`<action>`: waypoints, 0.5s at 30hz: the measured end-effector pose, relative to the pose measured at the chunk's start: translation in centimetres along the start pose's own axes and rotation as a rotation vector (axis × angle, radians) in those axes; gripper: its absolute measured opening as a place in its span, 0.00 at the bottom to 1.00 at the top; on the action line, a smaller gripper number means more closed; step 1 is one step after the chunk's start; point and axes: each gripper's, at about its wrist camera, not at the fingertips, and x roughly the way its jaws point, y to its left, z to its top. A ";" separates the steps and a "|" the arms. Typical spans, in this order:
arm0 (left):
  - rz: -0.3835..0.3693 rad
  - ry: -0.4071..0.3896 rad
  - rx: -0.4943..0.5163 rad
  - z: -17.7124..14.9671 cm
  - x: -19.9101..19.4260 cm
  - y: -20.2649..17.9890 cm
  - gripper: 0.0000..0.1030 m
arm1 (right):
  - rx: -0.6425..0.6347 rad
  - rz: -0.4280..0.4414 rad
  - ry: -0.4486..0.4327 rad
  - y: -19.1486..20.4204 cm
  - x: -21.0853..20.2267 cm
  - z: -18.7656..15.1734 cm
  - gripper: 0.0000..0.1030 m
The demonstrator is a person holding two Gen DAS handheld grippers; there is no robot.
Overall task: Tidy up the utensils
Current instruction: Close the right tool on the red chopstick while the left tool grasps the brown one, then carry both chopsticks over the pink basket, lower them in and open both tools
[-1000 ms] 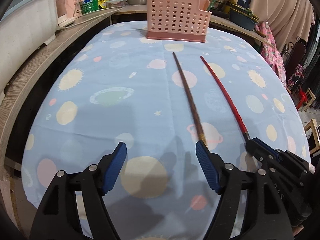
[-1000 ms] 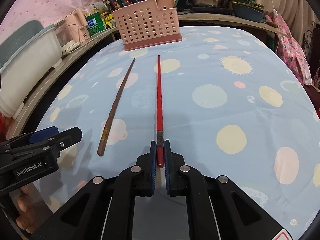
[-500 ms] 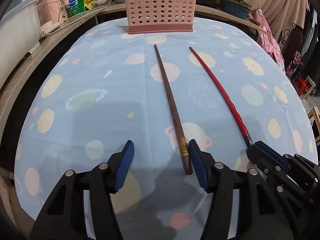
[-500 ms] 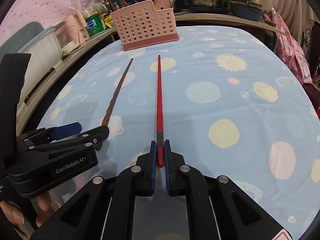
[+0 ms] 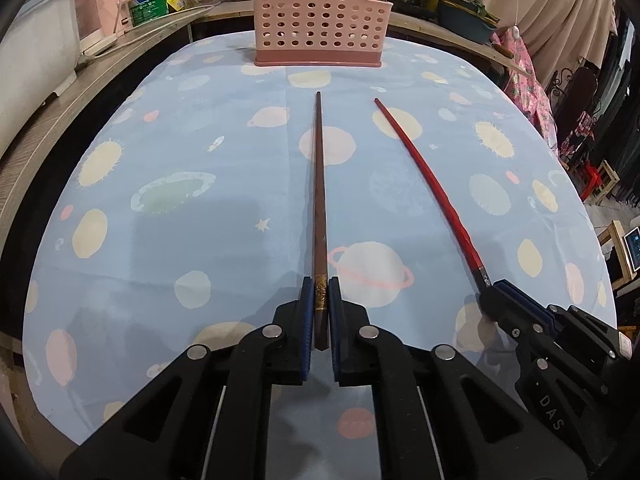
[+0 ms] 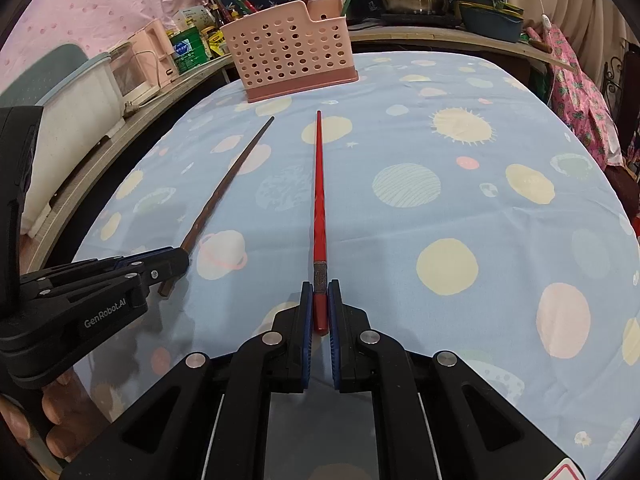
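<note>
Blue-padded fingers (image 5: 307, 312) of the left gripper (image 5: 321, 300) are pinching the thick end of the brown chopstick (image 5: 319, 200), right on its gold band, low in the middle of the left wrist view. From there that stick is running straight up the frame, lying along the blue planet-print tablecloth (image 5: 180, 240) with its thin tip pointing at the pink holder (image 5: 318, 20), which is standing at the top centre — perforated walls, a darker base.

Over in the right wrist view, the right gripper (image 6: 320, 304) is doing the same job: its pads are pressing on the butt of the red chopstick (image 6: 319, 200), just below the small grey band, low in the centre of the frame. The red stick is stretching up the frame across the cloth, its tip falling short of the holder.

Both sticks are lying side by side, apart from each other, the brown one to the left of the red one in both views. At the lower left of the right wrist view the left gripper is showing side-on, black, with fingertips of a hand (image 6: 24, 416) peeking out beneath it. Pots, bottles and a pale pink appliance (image 6: 138, 64) are crowding the counter (image 6: 100, 160) along the top and left edges.
</note>
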 end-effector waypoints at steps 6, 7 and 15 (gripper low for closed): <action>-0.016 -0.056 -0.040 1.3 -3.0 1.4 0.07 | 0.009 0.015 -0.049 -0.1 -2.2 1.3 0.07; -0.018 -0.068 -0.045 1.6 -3.5 1.6 0.07 | 0.011 0.017 -0.061 -0.1 -2.6 1.6 0.07; -0.038 -0.179 -0.084 5.2 -8.2 3.1 0.07 | 0.044 0.051 -0.207 -0.6 -7.5 6.7 0.07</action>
